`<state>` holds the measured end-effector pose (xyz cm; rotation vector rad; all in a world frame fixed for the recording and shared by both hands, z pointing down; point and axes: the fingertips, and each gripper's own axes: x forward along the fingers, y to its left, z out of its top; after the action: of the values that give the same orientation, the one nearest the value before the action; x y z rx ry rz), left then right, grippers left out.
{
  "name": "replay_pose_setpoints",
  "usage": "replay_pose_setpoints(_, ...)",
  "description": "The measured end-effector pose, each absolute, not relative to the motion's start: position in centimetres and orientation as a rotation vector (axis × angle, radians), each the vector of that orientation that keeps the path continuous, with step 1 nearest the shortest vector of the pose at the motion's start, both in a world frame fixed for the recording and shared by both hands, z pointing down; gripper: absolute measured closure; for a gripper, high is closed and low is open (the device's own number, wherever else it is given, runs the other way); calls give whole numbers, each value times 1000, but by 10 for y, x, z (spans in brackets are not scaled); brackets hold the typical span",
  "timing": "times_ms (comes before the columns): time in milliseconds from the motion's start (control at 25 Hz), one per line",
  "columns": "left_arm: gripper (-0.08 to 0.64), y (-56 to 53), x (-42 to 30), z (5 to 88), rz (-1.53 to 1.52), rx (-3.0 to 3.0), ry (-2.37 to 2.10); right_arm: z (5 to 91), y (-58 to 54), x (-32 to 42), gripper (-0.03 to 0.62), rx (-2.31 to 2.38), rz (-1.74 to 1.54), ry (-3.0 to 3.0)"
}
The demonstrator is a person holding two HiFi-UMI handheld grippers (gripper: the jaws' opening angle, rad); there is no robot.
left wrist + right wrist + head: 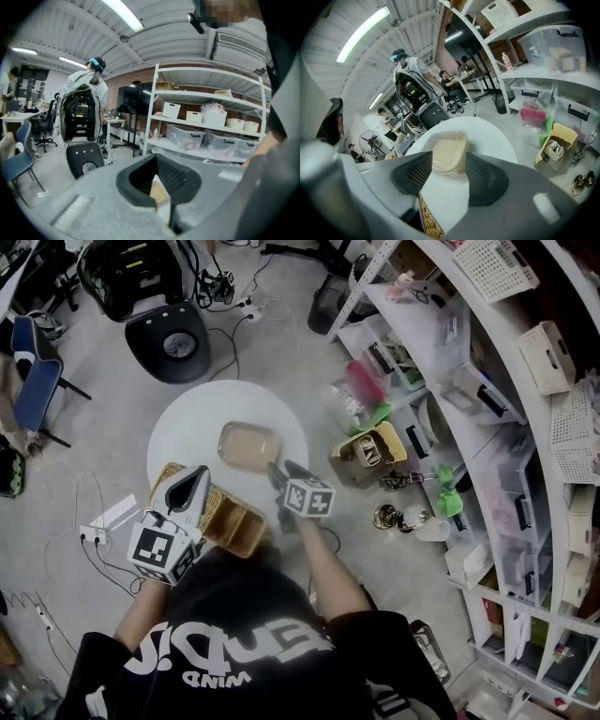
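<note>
Round white table [187, 427]: clear plastic tub [248, 445] sits just ahead of the right gripper [284, 472].
Its jaws gape, framing the tub; the left gripper [194, 486], pinched together, is farther off over the wicker basket [236, 523].

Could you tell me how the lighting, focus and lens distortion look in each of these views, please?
Head view: even light, soft shadows, the shelves bow towards the edge. Left gripper view: strong fisheye, dark corners, a glaring ceiling light, the left gripper blurred up close. Right gripper view: the same curving, the clear container fairly sharp on the white table.
</note>
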<state>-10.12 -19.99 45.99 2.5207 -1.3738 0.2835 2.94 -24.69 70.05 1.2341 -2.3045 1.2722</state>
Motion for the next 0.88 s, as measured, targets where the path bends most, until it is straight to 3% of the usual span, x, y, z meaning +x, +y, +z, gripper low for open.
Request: replay_pose_setpoints(880,558,-216,-112,474,336,2485,-1355,740,-261,19,410,1146,1557,-2187)
